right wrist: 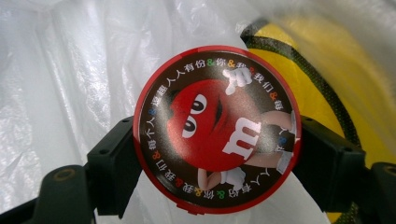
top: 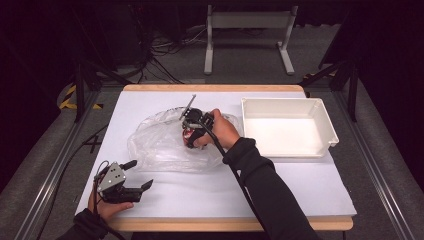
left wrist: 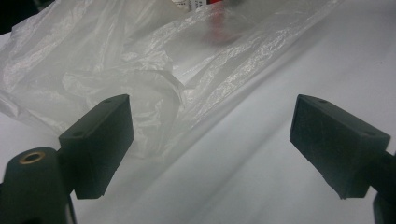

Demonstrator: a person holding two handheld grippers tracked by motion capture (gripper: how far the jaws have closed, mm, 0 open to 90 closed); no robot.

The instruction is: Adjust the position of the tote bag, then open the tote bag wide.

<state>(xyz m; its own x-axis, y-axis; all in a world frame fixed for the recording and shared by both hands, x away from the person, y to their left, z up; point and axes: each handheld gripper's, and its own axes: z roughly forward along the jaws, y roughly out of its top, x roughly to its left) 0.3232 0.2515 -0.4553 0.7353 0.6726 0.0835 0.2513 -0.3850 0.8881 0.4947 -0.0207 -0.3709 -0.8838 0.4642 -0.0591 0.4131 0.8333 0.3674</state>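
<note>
A round red candy tin with a red cartoon character on its lid sits between the two jaws of my right gripper, which press on its rim from both sides. In the high view the right gripper holds the tin at the crumpled clear plastic bag in the middle of the table. A yellow object with a dark cord lies behind the tin, partly under the plastic. My left gripper rests near the front left of the table. Its jaws stand wide apart, and the left gripper has only bare table between them.
A white rectangular tray stands at the right of the white table top. The bag's edge lies just ahead of the left jaws. A metal stand stands on the floor beyond the table.
</note>
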